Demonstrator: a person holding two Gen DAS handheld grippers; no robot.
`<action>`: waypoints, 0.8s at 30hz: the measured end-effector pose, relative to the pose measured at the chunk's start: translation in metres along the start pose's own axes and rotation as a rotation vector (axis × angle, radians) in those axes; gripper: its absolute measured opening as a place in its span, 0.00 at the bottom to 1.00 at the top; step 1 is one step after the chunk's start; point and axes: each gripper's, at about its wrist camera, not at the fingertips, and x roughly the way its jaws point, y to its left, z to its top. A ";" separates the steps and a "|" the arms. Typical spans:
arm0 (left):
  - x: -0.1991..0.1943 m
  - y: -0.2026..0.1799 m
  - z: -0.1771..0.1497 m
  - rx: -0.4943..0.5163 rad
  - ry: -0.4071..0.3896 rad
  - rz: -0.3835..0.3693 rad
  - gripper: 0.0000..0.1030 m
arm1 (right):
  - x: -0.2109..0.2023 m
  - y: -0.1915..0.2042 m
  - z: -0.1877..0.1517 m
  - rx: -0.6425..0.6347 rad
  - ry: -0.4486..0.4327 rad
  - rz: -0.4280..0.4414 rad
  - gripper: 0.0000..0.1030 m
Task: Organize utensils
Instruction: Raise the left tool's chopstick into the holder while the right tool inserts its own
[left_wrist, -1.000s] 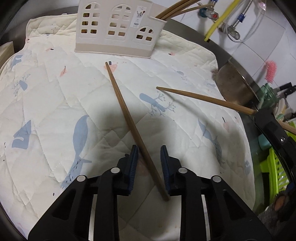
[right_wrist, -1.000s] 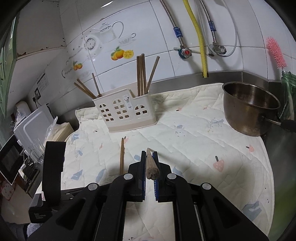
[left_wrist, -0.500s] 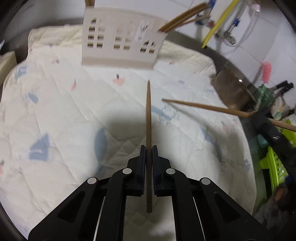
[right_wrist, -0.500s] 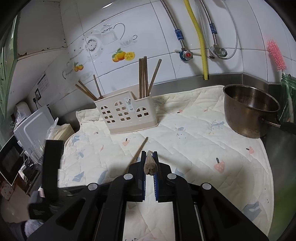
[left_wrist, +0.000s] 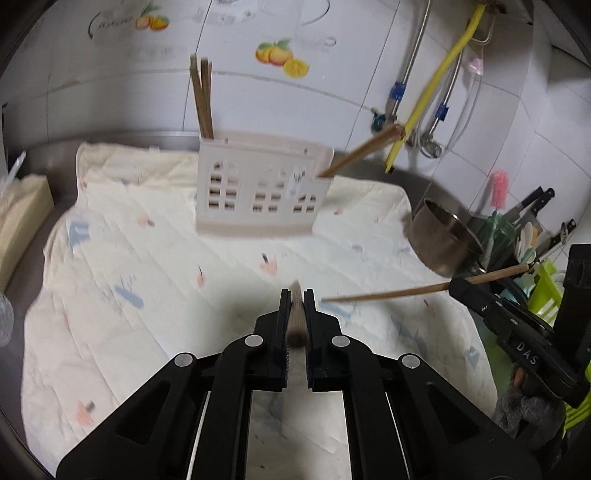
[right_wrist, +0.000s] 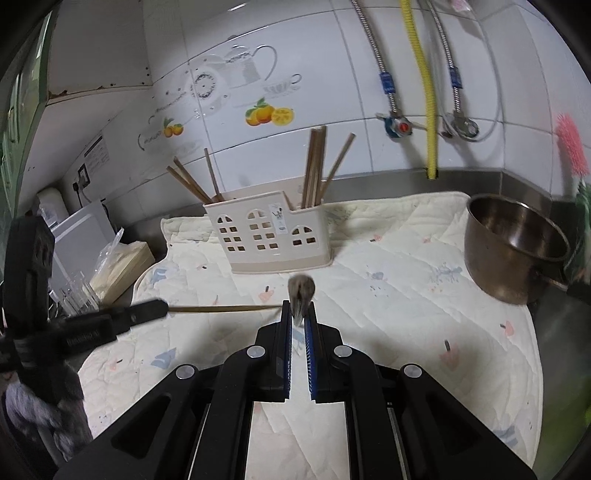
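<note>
A beige utensil holder (left_wrist: 258, 192) with window cut-outs stands at the back of a quilted mat (left_wrist: 147, 295); it also shows in the right wrist view (right_wrist: 269, 236). Several wooden chopsticks stand in its end compartments (right_wrist: 314, 166). My left gripper (left_wrist: 295, 295) is shut on a chopstick (left_wrist: 295, 317), held above the mat and pointing forward along the fingers. My right gripper (right_wrist: 299, 306) is shut on another chopstick (right_wrist: 301, 291), seen end on. In the left wrist view that chopstick (left_wrist: 406, 291) juts left from the right gripper.
A steel pot (right_wrist: 513, 247) sits on the mat's right edge. Pipes and a yellow hose (right_wrist: 424, 92) run down the tiled wall. A pink brush (right_wrist: 570, 144) and knives (left_wrist: 532, 203) stand at right. A cream box (right_wrist: 122, 266) and white appliance sit at left.
My left gripper closed on the chopstick that lay on the mat, lifted it and tilted up toward the holder. My right gripper kept its chopstick and rose slightly.
</note>
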 end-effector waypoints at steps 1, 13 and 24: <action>-0.001 0.001 0.005 0.013 -0.004 -0.007 0.05 | 0.001 0.002 0.003 -0.006 0.002 0.004 0.06; -0.011 -0.001 0.072 0.094 -0.062 -0.031 0.05 | 0.012 0.019 0.063 -0.120 0.017 0.034 0.06; -0.035 -0.005 0.164 0.132 -0.211 -0.010 0.05 | 0.014 0.032 0.152 -0.173 -0.074 0.064 0.06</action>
